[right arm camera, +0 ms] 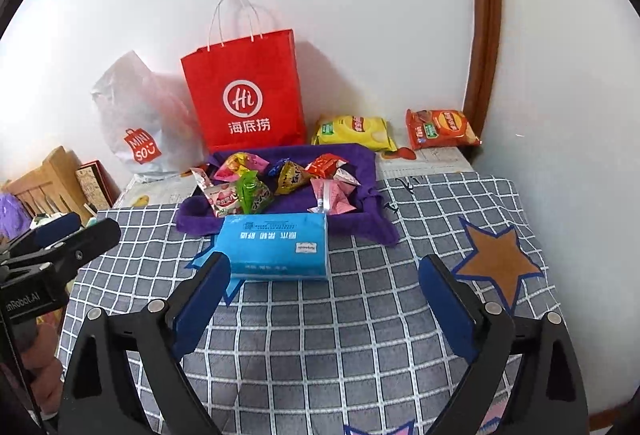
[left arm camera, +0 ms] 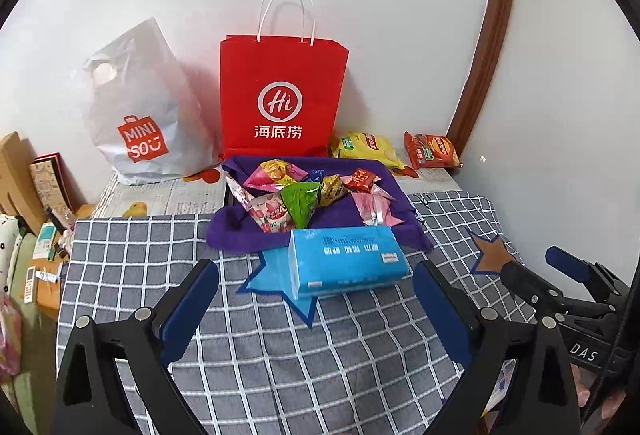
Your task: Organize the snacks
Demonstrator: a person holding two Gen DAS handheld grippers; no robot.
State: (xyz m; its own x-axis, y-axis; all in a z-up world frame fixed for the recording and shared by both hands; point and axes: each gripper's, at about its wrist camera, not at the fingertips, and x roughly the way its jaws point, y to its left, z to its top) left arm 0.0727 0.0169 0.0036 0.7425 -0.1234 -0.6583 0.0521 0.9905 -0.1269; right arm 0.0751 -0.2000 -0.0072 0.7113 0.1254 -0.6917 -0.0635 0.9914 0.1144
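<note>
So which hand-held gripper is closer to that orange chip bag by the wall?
Right. The right hand-held gripper sits on the orange chip bag side; the left hand-held gripper is farther over.

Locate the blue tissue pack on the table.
In both wrist views the blue tissue pack lies mid-table on the checked cloth, against the near edge of the purple cloth holding the snacks, partly covering a blue star.
</note>
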